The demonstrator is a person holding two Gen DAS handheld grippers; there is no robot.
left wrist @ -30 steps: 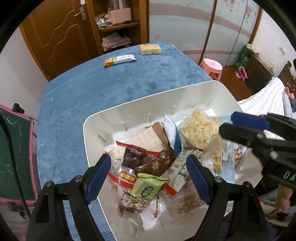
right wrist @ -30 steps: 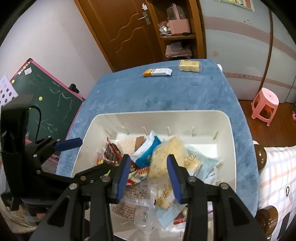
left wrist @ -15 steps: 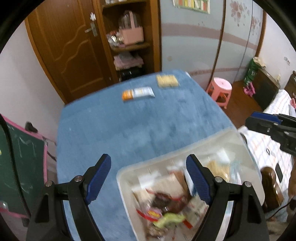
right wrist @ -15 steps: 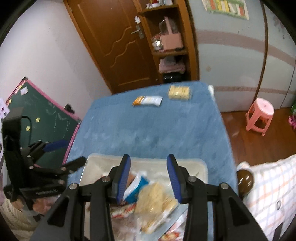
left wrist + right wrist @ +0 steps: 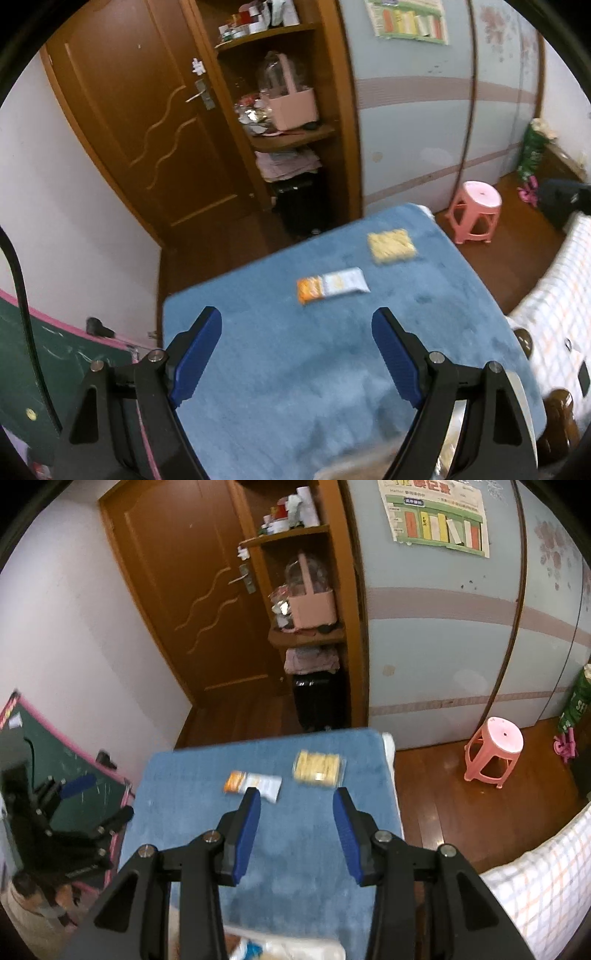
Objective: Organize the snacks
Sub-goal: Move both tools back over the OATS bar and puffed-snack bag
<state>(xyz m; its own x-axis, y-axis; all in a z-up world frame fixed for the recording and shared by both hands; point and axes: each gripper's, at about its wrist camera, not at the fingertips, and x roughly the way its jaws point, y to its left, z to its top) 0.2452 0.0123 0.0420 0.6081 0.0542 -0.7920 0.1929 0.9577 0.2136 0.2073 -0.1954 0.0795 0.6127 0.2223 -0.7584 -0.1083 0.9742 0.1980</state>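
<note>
Two snacks lie at the far end of the blue-covered table (image 5: pixel 295 369): an orange-and-white wrapped bar (image 5: pixel 332 285) (image 5: pixel 253 782) and a clear pack of yellow crackers (image 5: pixel 391 245) (image 5: pixel 318 768). My left gripper (image 5: pixel 297 354) hangs open above the cloth, well short of them, nothing between its fingers. My right gripper (image 5: pixel 296 834) is also open and empty, its left fingertip overlapping the bar's near edge in its view. The white snack bin (image 5: pixel 295 947) shows only as a sliver at the bottom edge. The left gripper (image 5: pixel 74 819) appears at the left of the right wrist view.
A green chalkboard with a pink frame (image 5: pixel 55 369) stands left of the table. A pink stool (image 5: pixel 476 212) sits on the wooden floor to the right, near a checked bed (image 5: pixel 535 886). Behind the table are a wooden door (image 5: pixel 147 129) and a shelf (image 5: pixel 291 133).
Both grippers rose and drew back from over the white bin; the view tilted up toward the far table end. The bin slid out the bottom of both views. Both jaws kept their width.
</note>
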